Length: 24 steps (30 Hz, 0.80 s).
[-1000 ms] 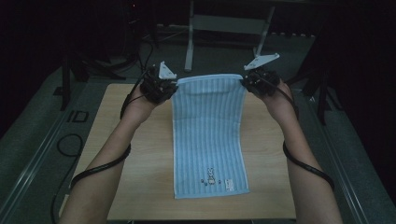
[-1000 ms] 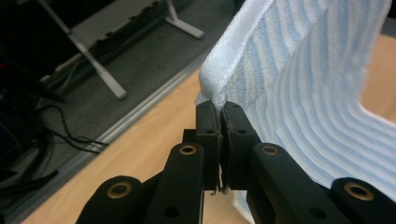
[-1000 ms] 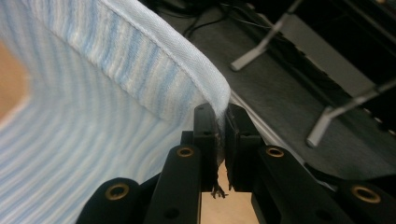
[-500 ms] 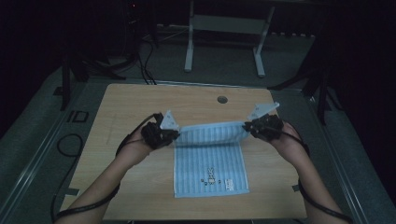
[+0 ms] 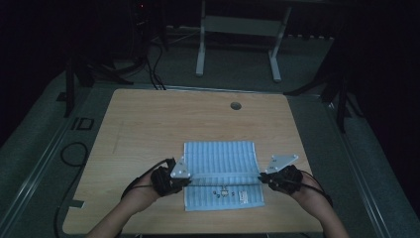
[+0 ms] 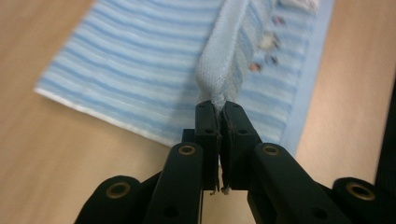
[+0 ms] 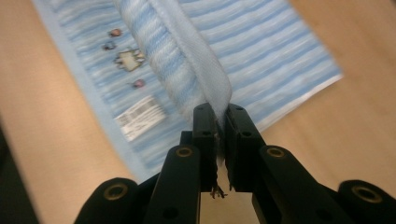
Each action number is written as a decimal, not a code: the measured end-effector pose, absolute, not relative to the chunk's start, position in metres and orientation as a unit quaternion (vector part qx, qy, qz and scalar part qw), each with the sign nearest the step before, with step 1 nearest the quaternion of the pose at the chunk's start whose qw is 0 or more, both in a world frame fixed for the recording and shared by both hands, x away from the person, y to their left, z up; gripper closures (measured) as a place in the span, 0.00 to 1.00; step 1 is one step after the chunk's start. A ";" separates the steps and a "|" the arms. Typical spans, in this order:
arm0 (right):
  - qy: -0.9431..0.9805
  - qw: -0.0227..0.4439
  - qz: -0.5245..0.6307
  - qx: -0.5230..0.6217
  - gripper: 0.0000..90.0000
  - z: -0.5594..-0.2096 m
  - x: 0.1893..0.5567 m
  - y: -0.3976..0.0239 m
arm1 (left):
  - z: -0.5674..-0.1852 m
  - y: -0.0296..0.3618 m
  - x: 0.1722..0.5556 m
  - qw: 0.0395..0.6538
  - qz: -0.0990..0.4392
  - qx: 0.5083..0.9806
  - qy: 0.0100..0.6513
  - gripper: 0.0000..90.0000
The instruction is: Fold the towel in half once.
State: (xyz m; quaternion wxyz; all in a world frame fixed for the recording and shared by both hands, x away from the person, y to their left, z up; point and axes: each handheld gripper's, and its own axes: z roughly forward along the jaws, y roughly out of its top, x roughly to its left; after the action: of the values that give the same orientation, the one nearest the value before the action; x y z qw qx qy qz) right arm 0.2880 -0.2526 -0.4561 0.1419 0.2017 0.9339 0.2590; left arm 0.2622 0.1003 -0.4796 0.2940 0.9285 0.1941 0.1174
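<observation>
Table [image 5: 148,119]: light wood-grain top, rounded corners, round cable hole [image 5: 236,105] near the far edge. Room dark; grey floor, white frame legs [image 5: 237,44] beyond, black cables at left. Towel [image 5: 220,158]: blue-and-white striped woven cloth, pale hem, small embroidered motifs and a white label [image 5: 242,196], lying flat at the near middle with one edge folded over. Left gripper [image 5: 184,178] and right gripper [image 5: 262,179], black jaws pressed together, each pinching a corner of that raised hem

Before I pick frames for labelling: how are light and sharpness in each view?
High view: dim, surroundings nearly black, towel and table readable. Left gripper view: bright, fingers sharp, towel's far part soft. Right gripper view: bright, towel edges smeared.
</observation>
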 end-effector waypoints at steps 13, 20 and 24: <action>0.931 0.090 0.266 0.232 0.76 -0.487 0.241 -0.273 | -0.519 0.082 0.222 0.260 0.051 0.948 0.177 0.72; 0.924 0.094 0.267 0.256 0.66 -0.485 0.237 -0.287 | -0.511 0.086 0.219 0.259 0.054 0.941 0.210 0.54; 0.927 0.096 0.262 0.249 0.66 -0.491 0.251 -0.277 | -0.507 0.088 0.230 0.259 0.065 0.939 0.218 0.51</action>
State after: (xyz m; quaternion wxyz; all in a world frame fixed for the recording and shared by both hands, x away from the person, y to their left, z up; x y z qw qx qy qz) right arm 0.2513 -0.2766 -0.4908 0.0960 0.2492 0.9274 0.2620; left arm 0.2300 0.0877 -0.5070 0.2594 0.9385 0.2183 0.0647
